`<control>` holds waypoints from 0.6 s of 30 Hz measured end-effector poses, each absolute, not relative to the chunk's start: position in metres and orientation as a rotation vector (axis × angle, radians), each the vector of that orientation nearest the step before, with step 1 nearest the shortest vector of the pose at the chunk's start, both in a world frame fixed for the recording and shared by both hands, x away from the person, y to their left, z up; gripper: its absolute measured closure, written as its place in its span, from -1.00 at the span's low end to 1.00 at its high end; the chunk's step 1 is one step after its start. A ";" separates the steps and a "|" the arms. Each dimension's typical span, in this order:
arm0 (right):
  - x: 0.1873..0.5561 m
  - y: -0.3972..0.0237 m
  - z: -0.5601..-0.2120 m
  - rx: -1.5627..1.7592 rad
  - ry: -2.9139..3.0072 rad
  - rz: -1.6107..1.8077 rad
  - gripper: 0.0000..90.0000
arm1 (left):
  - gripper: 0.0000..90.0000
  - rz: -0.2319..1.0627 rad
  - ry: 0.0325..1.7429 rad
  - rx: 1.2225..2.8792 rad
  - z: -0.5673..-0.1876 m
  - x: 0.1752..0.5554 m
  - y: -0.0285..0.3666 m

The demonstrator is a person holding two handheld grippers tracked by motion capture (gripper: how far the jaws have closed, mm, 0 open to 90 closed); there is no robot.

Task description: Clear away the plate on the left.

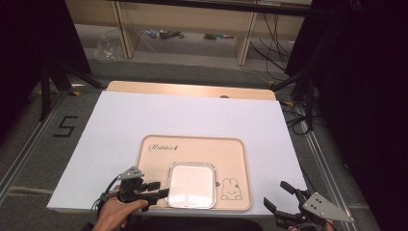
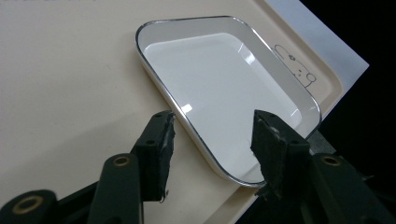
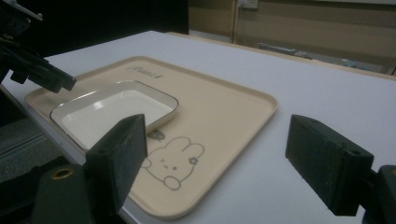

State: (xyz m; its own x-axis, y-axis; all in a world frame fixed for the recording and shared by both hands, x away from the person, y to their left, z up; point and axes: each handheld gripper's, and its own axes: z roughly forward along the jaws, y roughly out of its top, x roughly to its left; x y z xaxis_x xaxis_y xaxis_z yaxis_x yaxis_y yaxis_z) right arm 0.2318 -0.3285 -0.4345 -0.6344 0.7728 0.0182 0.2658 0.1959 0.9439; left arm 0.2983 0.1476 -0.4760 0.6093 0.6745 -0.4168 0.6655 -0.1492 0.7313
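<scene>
High view: white dish point(image 1: 191, 185) sat on the beige tray point(image 1: 235, 144), left gripper point(image 1: 161, 189) at its left rim. Left gripper view: jaws spread, straddling the rim, not pinching. Right gripper view: right gripper point(image 3: 215, 154) spread, empty. Risk: a shallow bite could let the slick rim slip.

A lab-like recording room: a white-covered table point(image 1: 192, 120) stands between black tripod legs point(image 1: 50, 84) at 10 o'clock and more at 2 o'clock, with cables point(image 1: 274, 33) trailing over the grey floor. A taped number five point(image 1: 65, 126) marks the floor at 9 o'clock; light wooden shelving point(image 1: 187, 24) lines 12 o'clock.
</scene>
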 end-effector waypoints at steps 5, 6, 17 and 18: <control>0.233 -0.328 -0.435 0.948 1.997 1.441 -0.53 | 0.00 0.042 1.077 1.808 -0.470 0.295 0.150; 0.233 -0.328 -0.435 0.947 1.998 1.441 -0.53 | -0.03 0.050 1.079 1.804 -0.469 0.294 0.151; 0.231 -0.327 -0.435 0.984 1.989 1.463 -0.53 | -0.23 0.169 1.016 1.774 -0.462 0.283 0.156; 0.233 -0.327 -0.435 0.959 1.988 1.468 -0.53 | -0.24 0.163 1.005 1.765 -0.462 0.283 0.157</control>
